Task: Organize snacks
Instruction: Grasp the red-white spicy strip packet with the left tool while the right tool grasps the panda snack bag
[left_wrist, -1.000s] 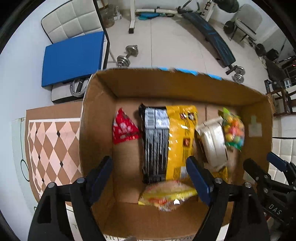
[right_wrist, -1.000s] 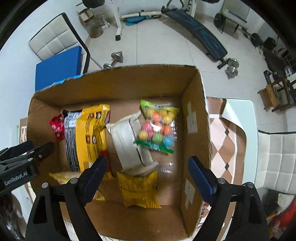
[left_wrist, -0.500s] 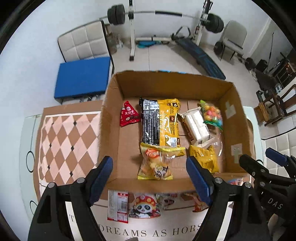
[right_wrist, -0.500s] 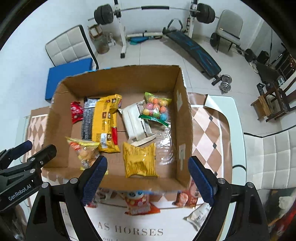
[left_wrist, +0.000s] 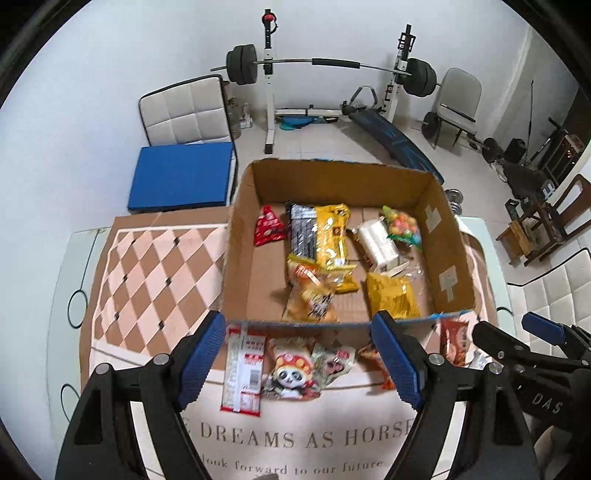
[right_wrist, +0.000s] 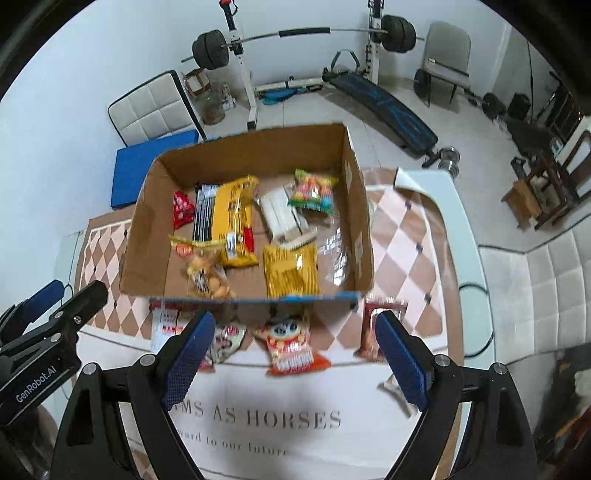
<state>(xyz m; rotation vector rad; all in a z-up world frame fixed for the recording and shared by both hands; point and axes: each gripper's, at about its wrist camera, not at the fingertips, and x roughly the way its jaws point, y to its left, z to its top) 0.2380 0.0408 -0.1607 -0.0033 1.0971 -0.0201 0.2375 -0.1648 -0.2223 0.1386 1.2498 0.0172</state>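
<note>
Snack packets lie before cardboard box, unobstructed.

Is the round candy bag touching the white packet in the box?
Touching. In the right wrist view the candy bag lies overlapping the white packet.

White walls, tiled floor; barbell rack, padded chair.

Open cardboard box holds mixed snack packets; more packets flat before it.
</note>
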